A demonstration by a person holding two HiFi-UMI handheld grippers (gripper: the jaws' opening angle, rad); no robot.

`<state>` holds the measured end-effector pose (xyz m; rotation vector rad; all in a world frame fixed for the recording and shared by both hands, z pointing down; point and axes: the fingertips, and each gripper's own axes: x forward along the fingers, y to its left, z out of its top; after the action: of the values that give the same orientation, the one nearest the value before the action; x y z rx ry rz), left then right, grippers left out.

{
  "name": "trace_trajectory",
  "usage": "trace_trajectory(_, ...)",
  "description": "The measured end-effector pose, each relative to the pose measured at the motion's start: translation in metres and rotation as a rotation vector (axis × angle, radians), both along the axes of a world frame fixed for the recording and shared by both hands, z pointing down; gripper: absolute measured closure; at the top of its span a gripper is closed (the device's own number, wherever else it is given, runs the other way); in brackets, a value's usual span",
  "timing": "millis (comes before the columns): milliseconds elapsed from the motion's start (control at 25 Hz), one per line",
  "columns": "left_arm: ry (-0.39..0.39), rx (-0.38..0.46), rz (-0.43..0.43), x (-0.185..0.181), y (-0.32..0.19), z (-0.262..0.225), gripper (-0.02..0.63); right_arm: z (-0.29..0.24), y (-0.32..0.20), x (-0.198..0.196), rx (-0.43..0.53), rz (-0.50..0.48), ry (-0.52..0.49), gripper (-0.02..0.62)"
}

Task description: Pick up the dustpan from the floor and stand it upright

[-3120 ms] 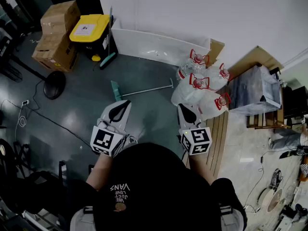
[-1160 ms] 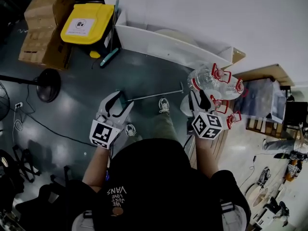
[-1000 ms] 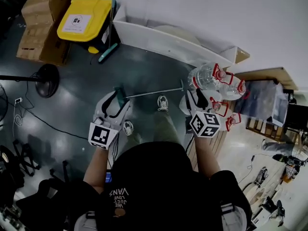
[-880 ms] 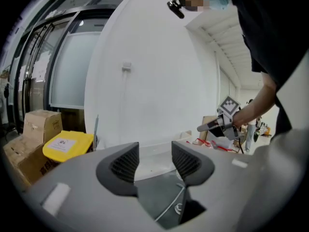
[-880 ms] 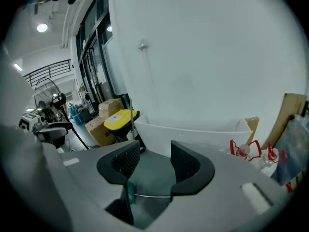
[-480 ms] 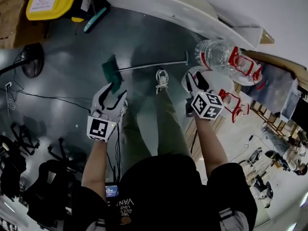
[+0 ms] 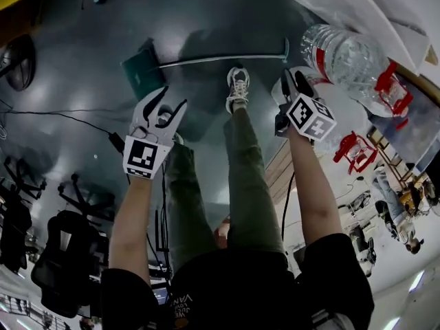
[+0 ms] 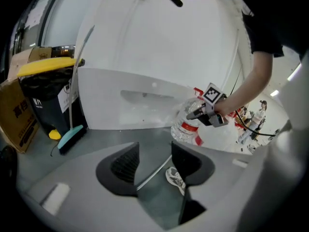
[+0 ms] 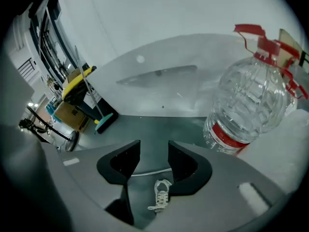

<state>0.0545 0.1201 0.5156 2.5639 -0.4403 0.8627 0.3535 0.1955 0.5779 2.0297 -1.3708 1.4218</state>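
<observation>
Our left gripper [image 7: 170, 106] is open wide and holds nothing. It hangs above the floor. The green dustpan [image 7: 141, 74] lies flat on the floor just ahead of it, a bit to its left. The dustpan's long thin handle [image 7: 220, 59] runs along the floor toward our right gripper [image 7: 294, 85]. That one is open and empty too, up in the air, with the far end of the handle just ahead of it.

We think the step now is to reach down. To do it well, we go low, put one jaw on each side of the thin handle close to the pan, and squeeze tight. A thin pole can slip or spin. The other gripper can catch the handle farther along and help tip it up.

Our shoe [image 7: 237, 88] sits between the two grippers, very close to the handle, so we mind our foot. A big clear water bottle [image 7: 344, 53] lies just right of the right gripper, and the handle could bump it as it swings up. A black cable [image 7: 62, 113] lies left of the left gripper. Far ahead stand a teal brush [image 8: 72, 137] and a yellow-lid bin [image 8: 46, 67].
</observation>
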Motion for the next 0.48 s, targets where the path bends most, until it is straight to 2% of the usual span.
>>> trace_trajectory(280,-0.041,-0.057,0.009,0.003,0.011,0.091,0.377,0.103,0.017,0.013,-0.12,-0.056,0.011,0.422)
trace_trajectory(480,-0.105,-0.093,0.014,-0.002,0.018,0.154,0.377,0.175,0.028,0.03,-0.216,-0.067,0.011,0.422)
